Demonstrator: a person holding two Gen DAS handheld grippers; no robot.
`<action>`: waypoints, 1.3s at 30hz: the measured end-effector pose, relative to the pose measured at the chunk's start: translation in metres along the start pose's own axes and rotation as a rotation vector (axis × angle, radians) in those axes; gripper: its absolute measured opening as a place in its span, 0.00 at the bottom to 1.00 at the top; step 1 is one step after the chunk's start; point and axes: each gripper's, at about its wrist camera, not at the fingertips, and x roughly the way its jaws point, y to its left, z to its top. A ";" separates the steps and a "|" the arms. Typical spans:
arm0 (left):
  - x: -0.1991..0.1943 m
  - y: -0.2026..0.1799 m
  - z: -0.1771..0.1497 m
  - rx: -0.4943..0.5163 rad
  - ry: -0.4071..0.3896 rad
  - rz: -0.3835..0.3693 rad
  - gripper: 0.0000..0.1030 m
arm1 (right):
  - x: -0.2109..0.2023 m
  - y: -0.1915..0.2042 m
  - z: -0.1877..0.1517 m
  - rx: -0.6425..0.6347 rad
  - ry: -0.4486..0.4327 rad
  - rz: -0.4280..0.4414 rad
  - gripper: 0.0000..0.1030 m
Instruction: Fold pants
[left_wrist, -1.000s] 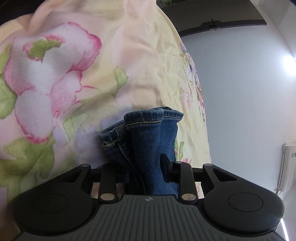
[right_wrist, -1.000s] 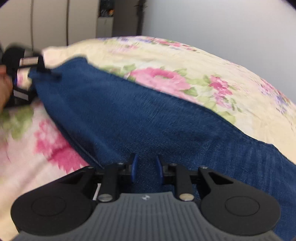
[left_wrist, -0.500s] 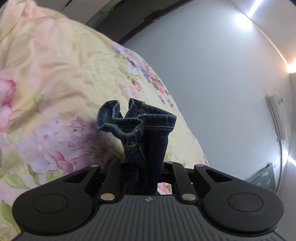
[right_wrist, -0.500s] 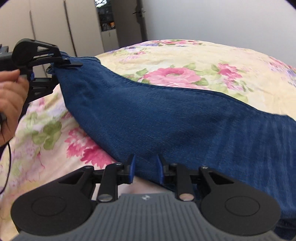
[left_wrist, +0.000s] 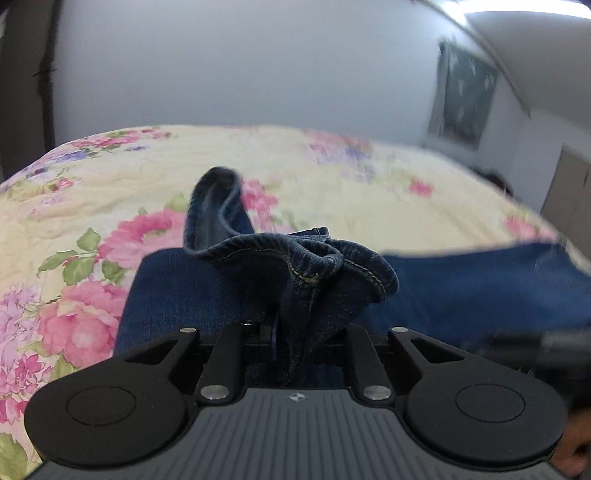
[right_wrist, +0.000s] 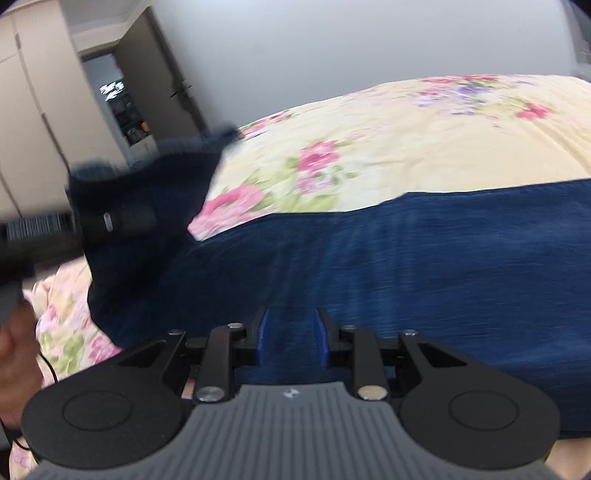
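Floral quilt (left_wrist: 332, 177) under denim pants (right_wrist: 443, 258), plain pale wall (left_wrist: 258, 66) behind.

Black grippers (right_wrist: 290, 330) — ribbed grey bodies, silver screws, blue-padded jaws.

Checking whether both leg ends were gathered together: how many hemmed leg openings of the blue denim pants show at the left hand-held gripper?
2, bunched together at the left hand-held gripper: one hemmed leg opening stands up on the left, the other hem curls right. More folds may be hidden.

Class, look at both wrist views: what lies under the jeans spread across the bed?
Under the jeans lies the floral bedspread, showing around their edges. What lies directly beneath the denim is covered, so it cannot be seen.
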 end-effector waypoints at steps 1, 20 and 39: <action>0.013 -0.016 -0.008 0.067 0.077 0.045 0.20 | -0.004 -0.007 0.002 0.010 -0.001 -0.010 0.22; -0.020 0.011 -0.007 0.066 0.196 -0.107 0.58 | 0.025 -0.010 0.058 0.134 0.132 0.138 0.53; -0.020 0.112 -0.023 -0.458 0.203 -0.048 0.69 | 0.089 -0.014 0.082 0.282 0.273 0.097 0.00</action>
